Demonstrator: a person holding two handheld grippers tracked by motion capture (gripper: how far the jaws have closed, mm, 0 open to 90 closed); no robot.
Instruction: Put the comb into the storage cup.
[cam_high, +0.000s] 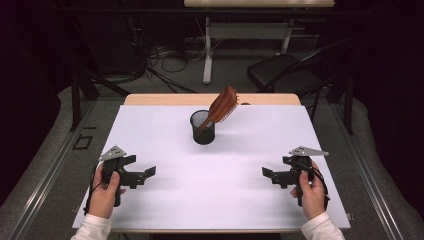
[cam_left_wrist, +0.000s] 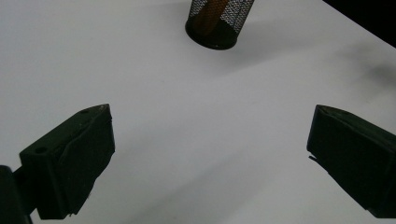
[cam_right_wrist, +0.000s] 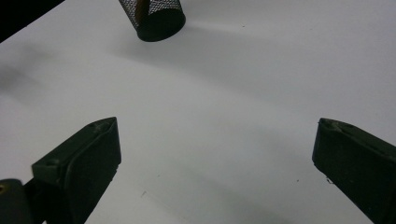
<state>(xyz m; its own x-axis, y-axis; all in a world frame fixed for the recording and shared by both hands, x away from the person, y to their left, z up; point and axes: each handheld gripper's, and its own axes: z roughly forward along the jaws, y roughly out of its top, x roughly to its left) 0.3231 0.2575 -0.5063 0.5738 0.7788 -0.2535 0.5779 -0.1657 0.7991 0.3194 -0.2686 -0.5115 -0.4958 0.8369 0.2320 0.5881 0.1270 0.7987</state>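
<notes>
- Nearest us, our left gripper (cam_high: 146, 173) hangs low over the white table (cam_high: 165, 210), jaws spread wide, holding nothing.
- Farther back at centre, the black mesh cup (cam_high: 203, 128) stands upright, keeping the wooden hairbrush (cam_high: 223, 105) propped handle-down, head leaning right over the rim.
- Our right gripper (cam_high: 268, 173) mirrors the left, wide and empty; the hairbrush sits well apart from both, ahead and between them.

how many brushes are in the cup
1. A brown hairbrush stands handle-down in the black mesh cup at the table's far middle, its head leaning out to the right. The mesh is dark, so something small inside could be hidden.
</notes>
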